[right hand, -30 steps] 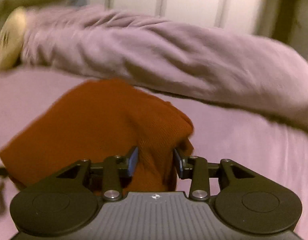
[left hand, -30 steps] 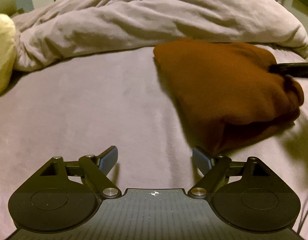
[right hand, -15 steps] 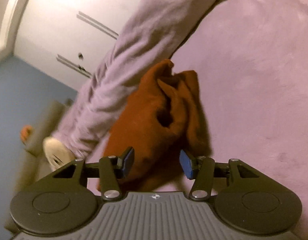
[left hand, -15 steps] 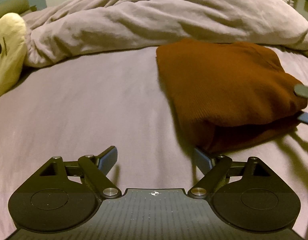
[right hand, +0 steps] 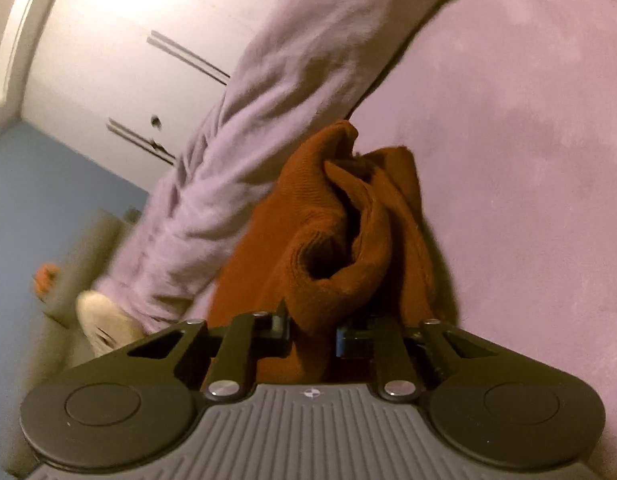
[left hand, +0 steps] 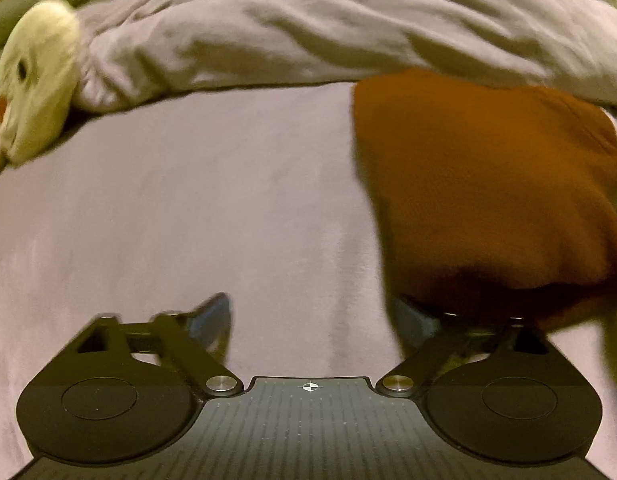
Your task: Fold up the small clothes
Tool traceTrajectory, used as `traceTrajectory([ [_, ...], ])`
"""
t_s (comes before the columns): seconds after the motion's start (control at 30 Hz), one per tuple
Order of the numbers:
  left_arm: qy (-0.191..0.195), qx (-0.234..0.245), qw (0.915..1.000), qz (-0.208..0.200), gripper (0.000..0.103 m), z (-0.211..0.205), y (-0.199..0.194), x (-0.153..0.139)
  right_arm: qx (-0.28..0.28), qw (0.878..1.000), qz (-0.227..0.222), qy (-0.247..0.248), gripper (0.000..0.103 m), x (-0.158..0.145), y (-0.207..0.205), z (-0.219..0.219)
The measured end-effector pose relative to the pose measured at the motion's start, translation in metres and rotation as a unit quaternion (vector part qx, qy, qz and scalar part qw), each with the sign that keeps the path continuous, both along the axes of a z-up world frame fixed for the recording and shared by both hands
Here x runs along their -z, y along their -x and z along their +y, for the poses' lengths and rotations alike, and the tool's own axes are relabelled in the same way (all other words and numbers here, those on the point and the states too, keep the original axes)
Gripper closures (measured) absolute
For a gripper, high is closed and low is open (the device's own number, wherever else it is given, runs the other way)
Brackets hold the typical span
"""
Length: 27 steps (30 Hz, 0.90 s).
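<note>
A rust-brown knitted garment [left hand: 480, 184] lies folded on the purple bed sheet [left hand: 188, 216], right of centre in the left wrist view. My left gripper [left hand: 314, 320] is open and empty; its right finger sits under the garment's near left corner. In the right wrist view, tilted sideways, my right gripper [right hand: 311, 334] is shut on a bunched edge of the garment [right hand: 332, 236], which fills the gap between the fingers.
A rumpled lilac duvet [left hand: 328, 28] lies along the back of the bed, right behind the garment. A cream plush toy [left hand: 32, 76] rests at the far left. White wardrobe doors [right hand: 120, 40] and a blue wall [right hand: 40, 200] stand behind.
My right gripper rolled sideways, then closed tighter on the garment's bunched edge. My left gripper drew closer to the garment, and its right finger went under the near corner.
</note>
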State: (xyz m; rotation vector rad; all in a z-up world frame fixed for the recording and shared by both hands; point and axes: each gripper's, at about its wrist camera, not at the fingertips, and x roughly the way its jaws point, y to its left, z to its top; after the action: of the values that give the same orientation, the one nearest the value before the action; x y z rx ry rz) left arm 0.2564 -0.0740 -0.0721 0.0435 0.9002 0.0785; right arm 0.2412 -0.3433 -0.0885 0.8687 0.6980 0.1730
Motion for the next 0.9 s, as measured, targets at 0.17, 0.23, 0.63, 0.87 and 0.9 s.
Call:
traceTrajectory([
  [0.17, 0.050, -0.016, 0.9986, 0.007, 0.049, 0.012, -0.004, -0.010, 0.004, 0.994, -0.043, 0.101, 0.089, -0.020, 0.018, 0.010],
  [0.23, 0.037, -0.020, 0.9991, 0.003, 0.056, 0.011, -0.003, -0.012, 0.008, 0.992, -0.042, 0.117, 0.089, -0.019, 0.020, 0.009],
  [0.63, 0.036, -0.026, 0.9990, 0.001, 0.044, 0.029, 0.003, -0.024, 0.005, 0.980, -0.018, 0.200, 0.072, -0.016, 0.024, 0.002],
  [0.87, 0.071, -0.010, 0.9964, -0.044, 0.028, 0.021, 0.009, -0.056, 0.036, 0.954, -0.052, 0.292, 0.070, -0.050, 0.042, 0.008],
  [0.9, 0.079, -0.004, 0.9955, -0.051, 0.026, 0.018, 0.008, -0.061, 0.040, 0.950, -0.068, 0.302, 0.070, -0.055, 0.044, 0.011],
])
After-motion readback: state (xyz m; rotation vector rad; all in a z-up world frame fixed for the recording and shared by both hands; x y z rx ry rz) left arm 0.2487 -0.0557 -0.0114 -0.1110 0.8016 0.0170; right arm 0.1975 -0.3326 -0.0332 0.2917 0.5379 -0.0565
